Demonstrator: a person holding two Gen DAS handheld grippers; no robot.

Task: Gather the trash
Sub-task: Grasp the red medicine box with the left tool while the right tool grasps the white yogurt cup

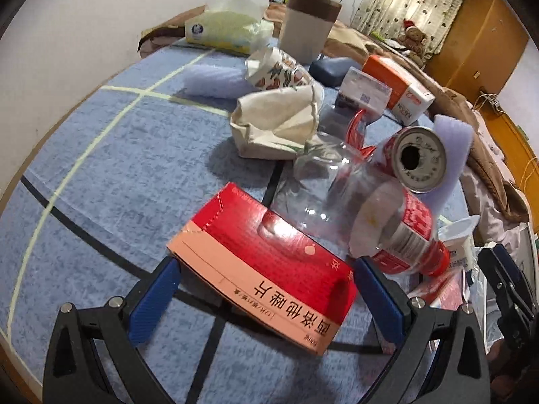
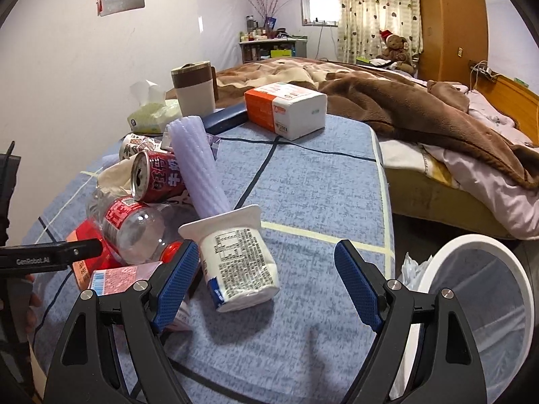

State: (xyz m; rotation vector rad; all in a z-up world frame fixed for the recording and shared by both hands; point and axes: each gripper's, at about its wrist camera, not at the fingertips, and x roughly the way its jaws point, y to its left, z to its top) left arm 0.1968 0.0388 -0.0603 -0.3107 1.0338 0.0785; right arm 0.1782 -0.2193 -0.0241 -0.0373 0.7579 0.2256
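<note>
A red and pink medicine box (image 1: 266,262) lies on the blue tablecloth, between the blue pads of my left gripper (image 1: 266,289), which stands wide open around it. Behind it lie a clear plastic bottle with a red label (image 1: 353,208), a red can (image 1: 417,158) and crumpled paper (image 1: 279,121). My right gripper (image 2: 266,279) is open, with a white yogurt cup (image 2: 235,256) lying on its side between the fingers, near the left one. The can (image 2: 158,176), the bottle (image 2: 131,225) and a lilac foam roll (image 2: 198,165) lie to the left of it.
A white-rimmed trash bin (image 2: 478,303) with a clear liner stands off the table's right edge. At the back are a tissue pack (image 2: 286,107), a tissue box (image 1: 225,27) and a brown-white canister (image 1: 310,23). A bed with a brown blanket (image 2: 404,107) lies behind.
</note>
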